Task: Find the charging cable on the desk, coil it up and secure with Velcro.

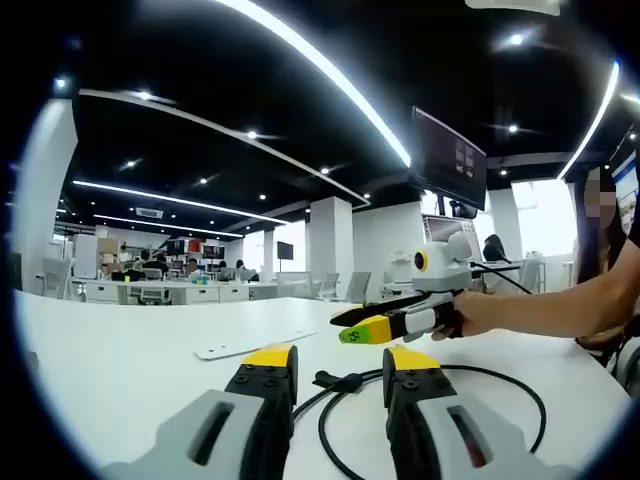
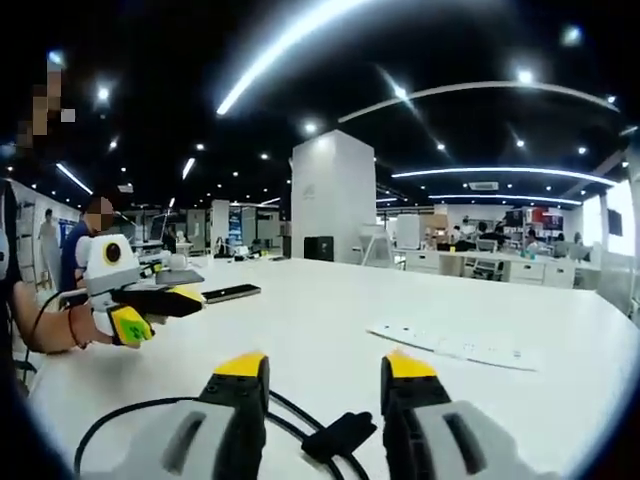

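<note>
A black charging cable [image 1: 482, 369] lies in a loose loop on the white desk [image 1: 130, 350]. Its thick black end [image 1: 340, 381] rests on the desk in the gap between my left gripper's [image 1: 340, 360] yellow-tipped jaws, which stand open and hold nothing. The right gripper view has the same cable end [image 2: 340, 436] lying between the open jaws of my right gripper [image 2: 325, 365], with the cable [image 2: 120, 411] curving off to the left. A hand holds the right gripper [image 1: 350, 328] above the desk beyond the loop. The left gripper [image 2: 160, 305] is also held above the desk.
A flat white strip [image 1: 255, 345] [image 2: 460, 347] lies on the desk past the cable. A black flat object [image 2: 232, 292] sits further back. A dark monitor [image 1: 448, 158] hangs at the right, and a person's forearm [image 1: 570, 305] reaches in there. Office desks and chairs stand far behind.
</note>
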`<state>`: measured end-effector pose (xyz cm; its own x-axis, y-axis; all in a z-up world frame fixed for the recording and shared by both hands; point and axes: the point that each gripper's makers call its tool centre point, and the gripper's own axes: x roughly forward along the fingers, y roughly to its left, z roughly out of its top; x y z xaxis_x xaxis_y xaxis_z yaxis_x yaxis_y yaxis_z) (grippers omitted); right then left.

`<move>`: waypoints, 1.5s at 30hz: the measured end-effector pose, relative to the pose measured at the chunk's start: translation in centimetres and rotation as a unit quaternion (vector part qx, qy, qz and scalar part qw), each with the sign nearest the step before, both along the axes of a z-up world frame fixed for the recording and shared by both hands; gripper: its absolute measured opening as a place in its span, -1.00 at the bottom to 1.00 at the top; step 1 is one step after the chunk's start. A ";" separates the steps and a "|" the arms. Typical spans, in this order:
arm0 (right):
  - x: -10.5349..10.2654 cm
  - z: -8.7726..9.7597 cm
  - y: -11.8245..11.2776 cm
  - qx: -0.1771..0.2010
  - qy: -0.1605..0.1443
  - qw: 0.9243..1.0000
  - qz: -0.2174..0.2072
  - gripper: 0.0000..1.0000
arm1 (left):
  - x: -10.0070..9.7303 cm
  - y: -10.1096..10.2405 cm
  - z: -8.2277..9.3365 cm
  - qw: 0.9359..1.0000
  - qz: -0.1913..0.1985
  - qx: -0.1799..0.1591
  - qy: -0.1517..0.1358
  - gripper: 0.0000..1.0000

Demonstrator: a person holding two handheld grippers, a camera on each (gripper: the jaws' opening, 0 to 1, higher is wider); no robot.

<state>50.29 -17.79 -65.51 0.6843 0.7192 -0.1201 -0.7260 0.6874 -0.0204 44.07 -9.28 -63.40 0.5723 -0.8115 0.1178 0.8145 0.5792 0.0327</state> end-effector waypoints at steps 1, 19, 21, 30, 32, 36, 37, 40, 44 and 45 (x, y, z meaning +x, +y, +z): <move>0.0 0.0 0.0 0.000 0.000 1.000 -0.001 -0.09 | -0.1 -0.1 0.0 1.000 -0.001 -0.001 0.001 -0.31; 0.5 -0.3 -0.5 -0.010 0.010 1.000 -0.008 -0.08 | -0.2 0.0 -0.1 1.000 -0.002 0.000 0.002 -0.31; 0.7 -0.3 -0.4 -0.010 0.010 1.000 -0.008 -0.08 | -0.3 0.0 -0.1 1.000 -0.002 -0.001 0.002 -0.31; 0.8 -1.4 -0.4 -0.016 0.027 0.999 -0.006 -0.11 | -0.4 -0.1 -0.4 1.000 -0.004 -0.001 0.004 -0.31; 0.9 -1.9 -0.6 -0.018 0.034 0.999 -0.007 -0.12 | -0.5 -0.1 -0.5 1.000 -0.004 0.001 0.004 -0.31; 1.0 -3.2 -0.7 -0.029 0.046 0.998 -0.007 -0.13 | -0.5 -0.2 -0.6 1.000 -0.005 0.001 0.004 -0.31; 1.0 -3.3 -0.7 -0.029 0.048 0.998 -0.006 -0.13 | -0.5 -0.2 -0.6 1.000 -0.006 0.002 0.005 -0.30; 1.1 -3.9 -0.6 -0.028 0.058 0.998 -0.006 -0.13 | -0.5 -0.3 -0.7 1.000 -0.006 0.002 0.005 -0.30; 1.3 -4.5 -0.2 -0.035 0.067 0.997 -0.003 -0.13 | -0.6 -0.2 -0.7 1.000 -0.006 0.001 0.006 -0.30; 1.3 -4.5 -0.1 -0.034 0.069 0.997 -0.001 -0.13 | -0.5 -0.2 -0.7 1.000 -0.006 0.001 0.006 -0.30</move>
<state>51.58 -17.87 -70.02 0.6598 0.7044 -0.2618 -0.7234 0.6897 0.0325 43.52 -9.48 -64.11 0.5643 -0.8182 0.1103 0.8214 0.5698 0.0239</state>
